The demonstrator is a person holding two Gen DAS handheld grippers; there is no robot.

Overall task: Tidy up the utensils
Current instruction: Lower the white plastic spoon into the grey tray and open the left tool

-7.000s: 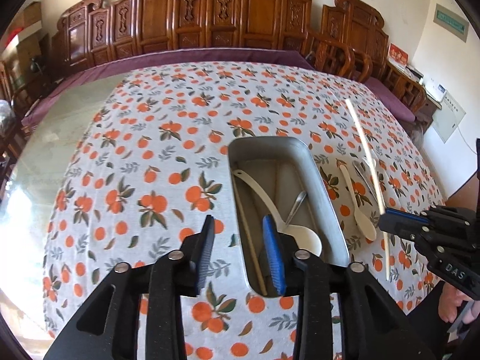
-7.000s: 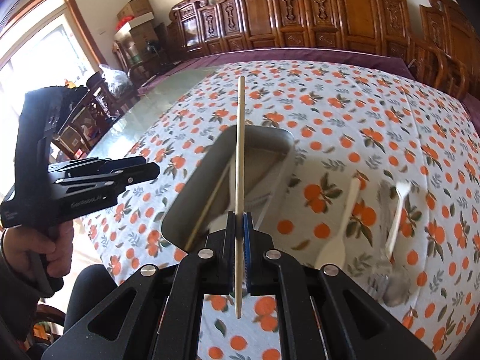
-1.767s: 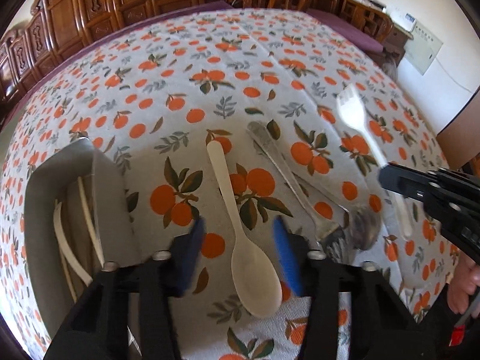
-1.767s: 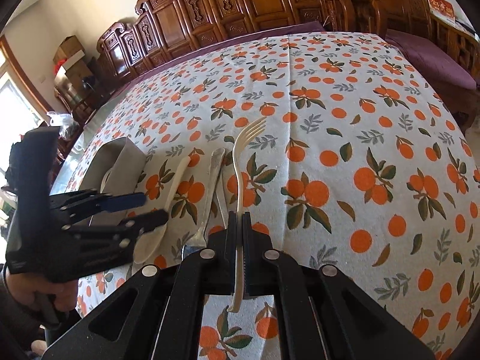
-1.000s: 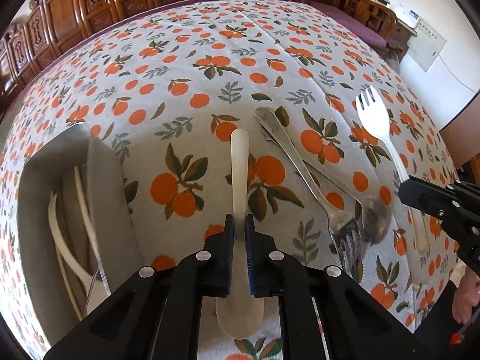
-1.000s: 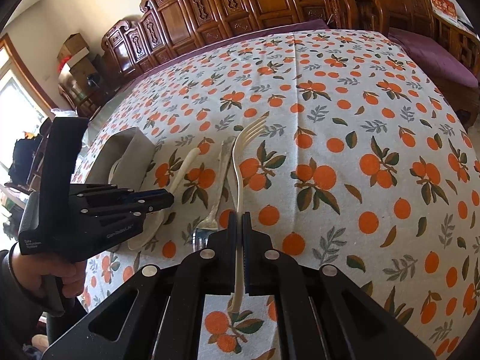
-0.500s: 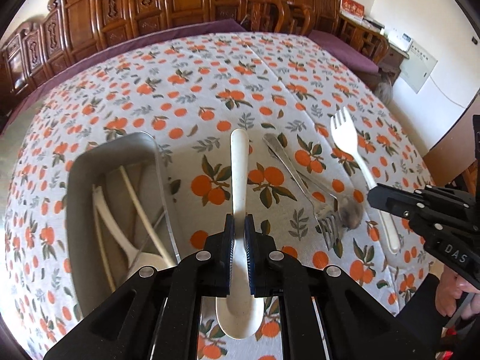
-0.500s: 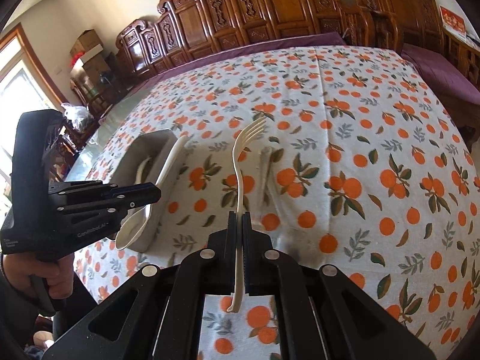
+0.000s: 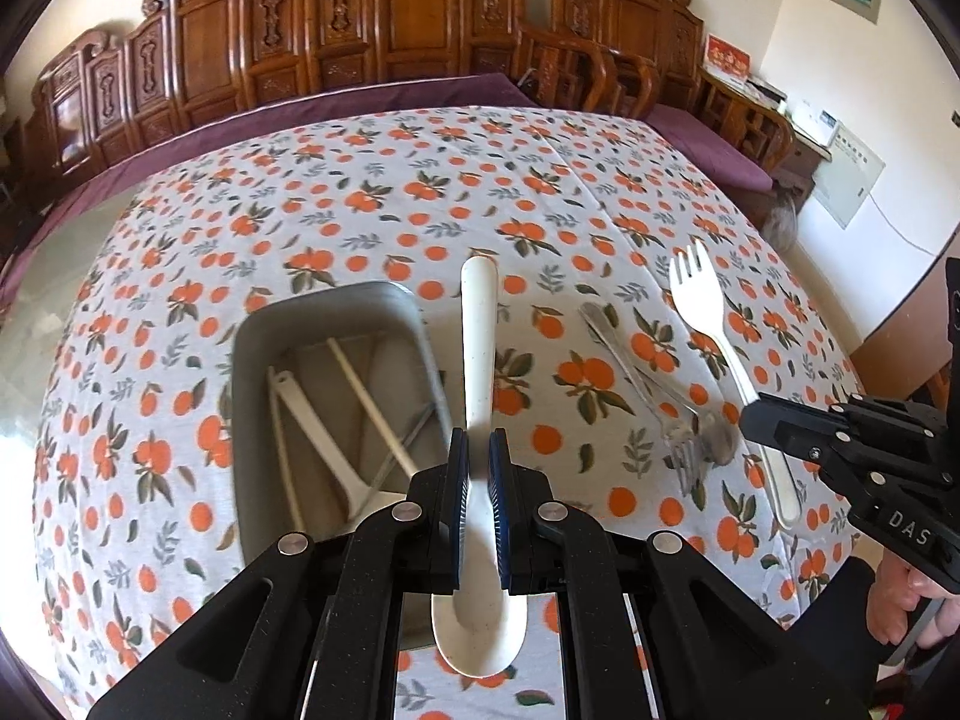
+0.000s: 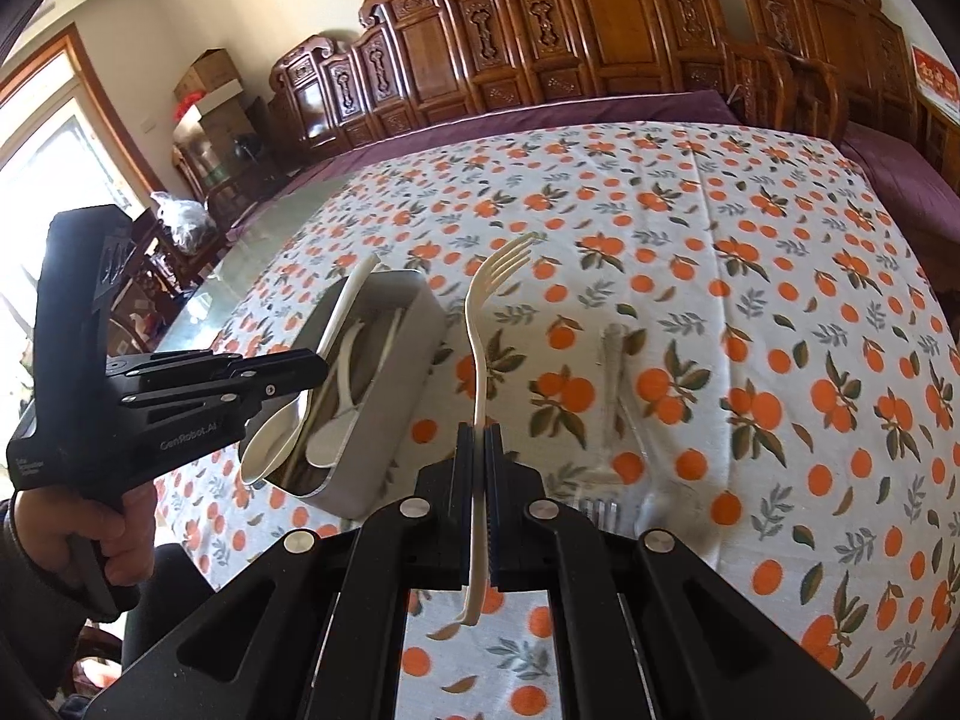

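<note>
My left gripper [image 9: 478,450] is shut on the handle of a cream plastic spoon [image 9: 478,354], bowl toward me, held in the air just right of the grey metal tray [image 9: 252,372]. In the right wrist view the same spoon [image 10: 273,438] hangs over the tray's [image 10: 414,354] near left corner. My right gripper [image 10: 478,441] is shut on a cream plastic fork [image 10: 489,306], tines pointing away, lifted above the cloth right of the tray. The fork [image 9: 708,312] also shows in the left wrist view. A metal fork [image 9: 645,390] and a metal spoon [image 9: 717,435] lie on the tablecloth between the two grippers.
The tray holds a white ladle [image 9: 318,426], chopsticks [image 9: 372,402] and another utensil. The orange-print tablecloth [image 9: 420,192] covers a large table. Carved wooden chairs [image 9: 384,36] line its far side. A person's hand [image 10: 120,540] grips the left tool's handle.
Both grippers have risen and pulled back with their utensils. The spoon has come up off the cloth and shifted toward the tray; the fork is carried higher too.
</note>
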